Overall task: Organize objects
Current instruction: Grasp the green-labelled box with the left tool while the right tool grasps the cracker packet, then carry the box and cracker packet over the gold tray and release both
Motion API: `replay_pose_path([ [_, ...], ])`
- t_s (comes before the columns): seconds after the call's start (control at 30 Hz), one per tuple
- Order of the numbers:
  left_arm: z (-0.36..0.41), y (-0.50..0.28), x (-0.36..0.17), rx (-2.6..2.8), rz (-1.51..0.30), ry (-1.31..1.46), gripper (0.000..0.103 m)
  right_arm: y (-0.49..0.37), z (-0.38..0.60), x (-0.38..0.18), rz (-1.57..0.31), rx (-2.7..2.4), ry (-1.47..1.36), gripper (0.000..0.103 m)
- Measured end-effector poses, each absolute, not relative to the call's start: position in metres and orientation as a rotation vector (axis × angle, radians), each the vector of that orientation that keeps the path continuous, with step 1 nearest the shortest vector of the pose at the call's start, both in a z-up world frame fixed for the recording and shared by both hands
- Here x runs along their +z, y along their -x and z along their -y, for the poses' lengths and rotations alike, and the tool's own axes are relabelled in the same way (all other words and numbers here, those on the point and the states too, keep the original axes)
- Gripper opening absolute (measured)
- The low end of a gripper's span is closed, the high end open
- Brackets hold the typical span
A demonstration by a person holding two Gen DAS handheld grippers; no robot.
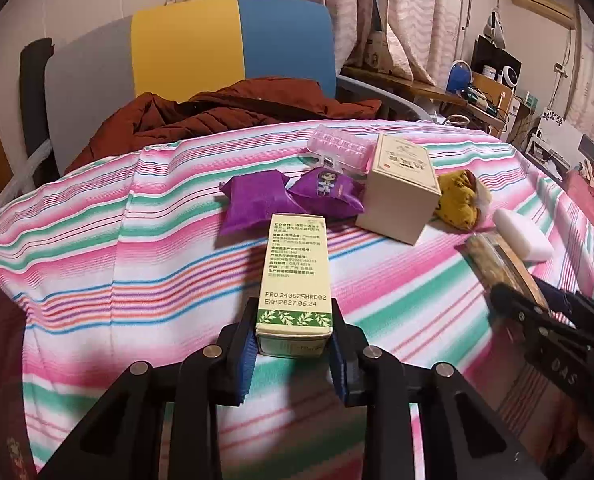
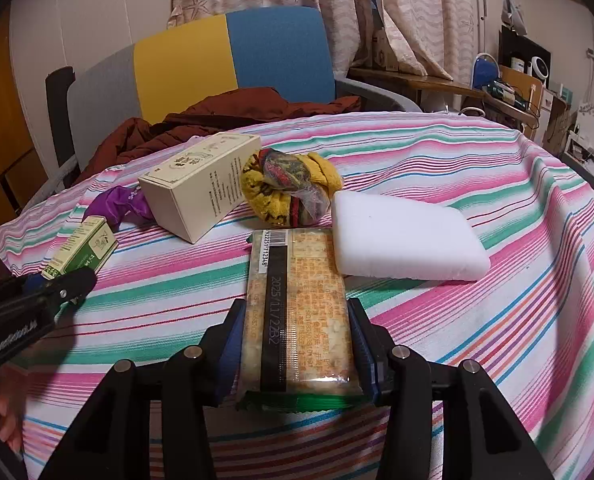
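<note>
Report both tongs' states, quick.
Left tongs: shut on the small green-and-cream box.
Right tongs: shut on the flat snack packet.

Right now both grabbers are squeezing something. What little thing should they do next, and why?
Probably lift the small green box a little off the striped cloth. The left gripper is shut on its near end, and the right gripper already holds the snack packet, so both are gripped and nothing has been sorted yet.

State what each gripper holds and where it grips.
Left gripper: small green-and-cream carton, clamped across its near end. Right gripper: flat clear-wrapped snack packet, clamped by its long side edges.
</note>
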State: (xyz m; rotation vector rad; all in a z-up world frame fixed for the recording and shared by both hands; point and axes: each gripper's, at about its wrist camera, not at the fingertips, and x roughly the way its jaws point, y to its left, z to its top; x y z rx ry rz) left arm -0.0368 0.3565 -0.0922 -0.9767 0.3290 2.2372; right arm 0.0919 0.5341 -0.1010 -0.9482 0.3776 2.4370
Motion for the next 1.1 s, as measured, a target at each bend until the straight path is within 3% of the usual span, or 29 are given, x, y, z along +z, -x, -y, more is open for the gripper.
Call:
replay_pose_path([
  [0.5,-0.297,0.006,-0.088,2.27,-0.158,0.949,0.03,-0.094,-0.474,-0.091,-0.172,2.51,0.938,0.048],
  [0.87,-0.244,-0.01,-0.091,2.253,-0.021,1.023,0.03,-0.108,-0.437,-0.095,-0.395,2.553,0.952,0.048],
  [1.1,-0.197,-0.032,-0.064,2.235,0.059,0.97,0.03,-0.097,-0.402,-0.091,-0.532,2.615,1.005,0.048],
])
